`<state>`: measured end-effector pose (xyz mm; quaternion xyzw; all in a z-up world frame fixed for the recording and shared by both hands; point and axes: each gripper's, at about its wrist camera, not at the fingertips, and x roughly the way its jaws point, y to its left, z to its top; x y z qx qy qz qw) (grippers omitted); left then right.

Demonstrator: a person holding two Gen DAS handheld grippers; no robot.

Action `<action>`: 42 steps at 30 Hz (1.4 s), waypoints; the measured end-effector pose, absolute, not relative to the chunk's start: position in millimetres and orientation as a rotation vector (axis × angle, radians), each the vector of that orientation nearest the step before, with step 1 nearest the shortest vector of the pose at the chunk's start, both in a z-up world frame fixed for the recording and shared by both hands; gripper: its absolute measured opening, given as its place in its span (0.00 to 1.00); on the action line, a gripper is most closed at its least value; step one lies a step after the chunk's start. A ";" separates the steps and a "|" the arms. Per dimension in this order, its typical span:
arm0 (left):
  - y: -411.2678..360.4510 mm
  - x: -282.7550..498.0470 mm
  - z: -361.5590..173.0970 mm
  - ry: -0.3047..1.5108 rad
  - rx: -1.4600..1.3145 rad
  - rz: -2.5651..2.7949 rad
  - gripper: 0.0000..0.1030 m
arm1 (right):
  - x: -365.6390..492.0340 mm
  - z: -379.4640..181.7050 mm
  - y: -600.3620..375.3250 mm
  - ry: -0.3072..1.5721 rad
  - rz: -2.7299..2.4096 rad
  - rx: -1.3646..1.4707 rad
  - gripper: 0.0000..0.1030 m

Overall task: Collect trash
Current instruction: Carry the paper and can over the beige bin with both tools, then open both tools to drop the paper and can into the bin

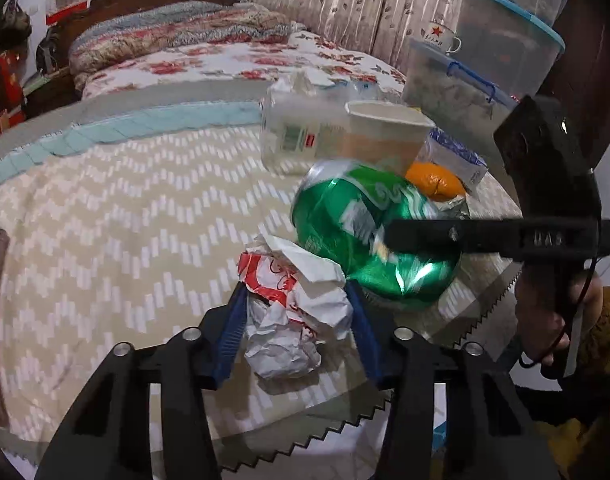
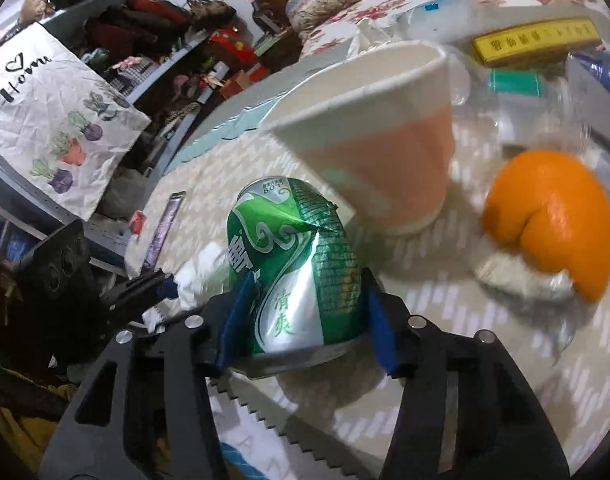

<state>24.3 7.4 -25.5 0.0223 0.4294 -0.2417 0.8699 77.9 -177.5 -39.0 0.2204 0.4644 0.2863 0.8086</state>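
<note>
Crumpled paper wrapper (image 1: 295,312) sits clamped in the left gripper (image 1: 297,312); the right gripper (image 2: 307,304) squeezes a dented green can (image 2: 297,268) beside a paper cup (image 2: 381,152) on the surface (image 1: 105,220).

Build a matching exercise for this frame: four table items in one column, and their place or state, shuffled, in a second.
Items:
1. crumpled wrapper
2. green can
3. paper cup
4. orange peel

States:
A. dented, between the right gripper's blue pads
B. upright behind the can
C. squeezed between the left gripper's blue pads
D. lying loose, right of the cup in the right wrist view

Pairs: 1-C, 2-A, 3-B, 4-D
</note>
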 end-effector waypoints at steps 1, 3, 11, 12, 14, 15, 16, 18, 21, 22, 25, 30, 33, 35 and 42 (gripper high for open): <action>8.7 22.6 -24.4 0.892 0.045 -0.509 0.43 | 72.5 -37.6 -177.9 0.983 0.627 0.486 0.50; 6.8 16.8 -14.7 0.890 0.020 -0.553 0.42 | 58.3 -34.5 -185.3 0.953 0.634 0.542 0.49; -108.9 -0.9 8.6 0.856 0.245 -0.805 0.42 | -27.3 -46.3 -280.6 0.786 0.496 0.798 0.49; -127.9 1.2 10.6 0.857 0.265 -0.836 0.42 | -38.8 -49.0 -298.2 0.753 0.461 0.839 0.49; -172.2 8.6 12.2 0.868 0.291 -0.907 0.42 | -56.0 -52.8 -333.4 0.684 0.385 0.911 0.49; -197.3 13.8 11.9 0.880 0.306 -0.941 0.42 | -65.5 -54.6 -354.6 0.653 0.340 0.942 0.49; -220.6 18.6 10.8 0.889 0.316 -0.971 0.42 | -73.7 -55.5 -375.2 0.622 0.288 0.970 0.49; -274.9 26.3 8.9 0.900 0.338 -1.034 0.42 | -88.9 -54.2 -421.3 0.564 0.198 1.007 0.49; -351.3 52.1 2.3 0.938 0.341 -1.079 0.43 | -104.0 -54.8 -487.6 0.489 0.052 1.057 0.49; -381.3 59.3 0.1 0.958 0.319 -1.088 0.43 | -106.0 -54.1 -504.8 0.472 0.002 1.056 0.49; -434.9 84.1 -7.8 0.995 0.272 -1.076 0.44 | -100.1 -50.4 -546.8 0.488 -0.181 0.980 0.49; -500.2 109.9 -29.2 1.011 0.227 -0.999 0.61 | -67.8 -51.5 -583.7 0.560 -0.302 0.878 0.59; -516.8 118.4 -41.4 1.044 0.220 -0.984 0.65 | -65.5 -52.3 -583.9 0.551 -0.343 0.837 0.67; -511.9 118.7 -42.9 1.069 0.204 -0.990 0.67 | -75.9 -50.5 -581.5 0.531 -0.357 0.819 0.67; -444.1 97.5 10.2 0.985 0.071 -1.063 0.67 | -89.9 -37.6 -551.4 0.469 -0.329 0.739 0.59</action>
